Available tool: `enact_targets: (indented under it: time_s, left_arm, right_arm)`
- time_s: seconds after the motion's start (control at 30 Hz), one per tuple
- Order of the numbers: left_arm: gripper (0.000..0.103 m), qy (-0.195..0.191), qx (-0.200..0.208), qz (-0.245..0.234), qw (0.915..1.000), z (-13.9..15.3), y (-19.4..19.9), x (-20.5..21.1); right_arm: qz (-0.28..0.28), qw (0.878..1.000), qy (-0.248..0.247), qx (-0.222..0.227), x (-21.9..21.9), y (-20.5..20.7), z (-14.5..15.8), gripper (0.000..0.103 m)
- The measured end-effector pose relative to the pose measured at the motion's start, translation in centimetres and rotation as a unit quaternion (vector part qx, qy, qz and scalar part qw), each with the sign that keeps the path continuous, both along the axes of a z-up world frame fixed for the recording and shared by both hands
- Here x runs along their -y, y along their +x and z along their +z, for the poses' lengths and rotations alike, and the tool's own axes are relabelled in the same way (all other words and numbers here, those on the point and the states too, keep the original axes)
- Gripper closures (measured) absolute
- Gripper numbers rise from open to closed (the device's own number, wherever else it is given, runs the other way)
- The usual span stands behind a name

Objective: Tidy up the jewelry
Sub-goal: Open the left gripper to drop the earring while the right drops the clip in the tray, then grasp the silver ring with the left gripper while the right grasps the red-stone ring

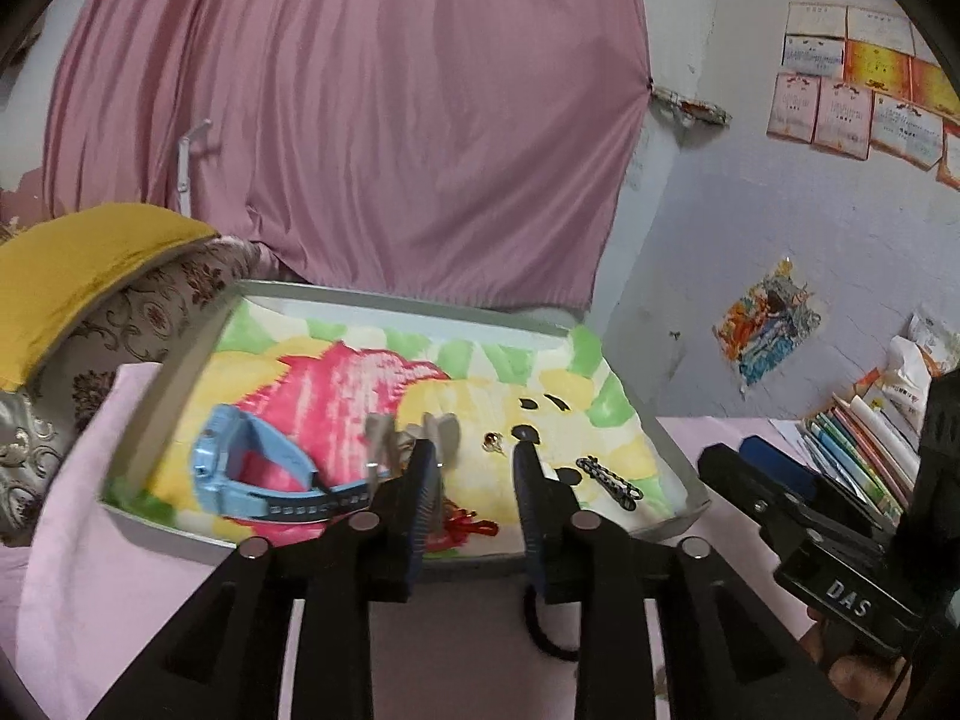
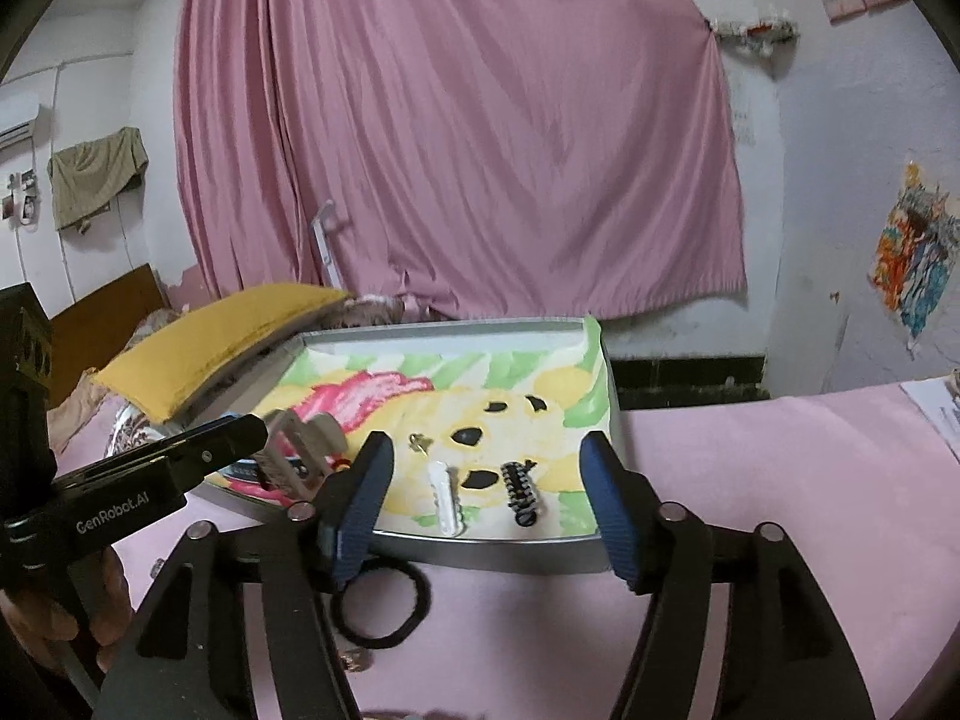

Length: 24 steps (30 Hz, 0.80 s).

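Note:
A grey tray lined with a bright painted paper sits on a pink cloth. In it lie a blue watch, a small gold ring, a black beaded clip and a red charm. A grey claw clip hangs blurred at my left gripper's left fingertip; the jaws stand apart. My right gripper is open over the tray's near edge, above a white clip and the black clip. A black hair tie lies on the cloth below it.
A yellow cushion on patterned pillows borders the tray's left side. A pink curtain hangs behind. Books are stacked at the right. The left gripper's body reaches into the right wrist view from the left.

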<state>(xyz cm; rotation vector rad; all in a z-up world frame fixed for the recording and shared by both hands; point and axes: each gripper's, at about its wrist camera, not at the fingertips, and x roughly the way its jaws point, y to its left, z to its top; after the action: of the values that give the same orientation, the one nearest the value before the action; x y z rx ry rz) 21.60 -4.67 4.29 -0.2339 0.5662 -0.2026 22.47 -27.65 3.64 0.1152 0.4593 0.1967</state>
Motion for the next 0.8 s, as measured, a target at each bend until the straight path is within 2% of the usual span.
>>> enact_targets:
  time_s: [0.07,0.13,0.23,0.3,0.37,0.43,0.57,0.8]
  left_arm:
    - [0.057,-0.005,0.006,0.007,0.9999,0.1,-0.7,-0.6]
    - [0.049,-0.014,0.017,0.015,0.9996,0.3,-1.6,-1.4]
    - [0.048,-0.011,0.028,0.023,0.9993,0.6,-2.6,-2.2]
    - [0.039,-0.008,0.037,0.029,0.9989,0.8,-3.5,-2.8]
    - [0.024,-0.008,0.049,0.038,0.998,0.9,-4.6,-3.5]
    - [0.02,-0.007,0.058,0.043,0.9974,1.0,-5.4,-4.1]
    - [0.003,0.0,0.068,0.054,0.9963,1.1,-7.0,-5.4]
    - [0.001,0.021,0.078,0.074,0.994,0.6,-9.5,-7.0]
  right_arm:
    - [-0.001,1.0,0.002,0.01,-0.1,-0.7,0.3,0.039]
    - [-0.002,1.0,0.002,0.021,-0.4,-1.6,0.5,0.038]
    - [-0.003,0.999,0.006,0.034,-0.6,-2.6,0.7,0.02]
    - [-0.004,0.999,0.01,0.049,-0.7,-3.5,0.8,0.017]
    - [-0.001,0.998,0.012,0.056,-0.9,-4.1,0.8,0.008]
    - [0.002,0.998,0.014,0.061,-1.0,-4.5,0.7,0.002]
    - [0.011,0.997,0.011,0.069,-1.7,-5.3,0.5,0.002]
    - [0.026,0.997,-0.007,0.07,-2.9,-6.8,0.0,0.002]
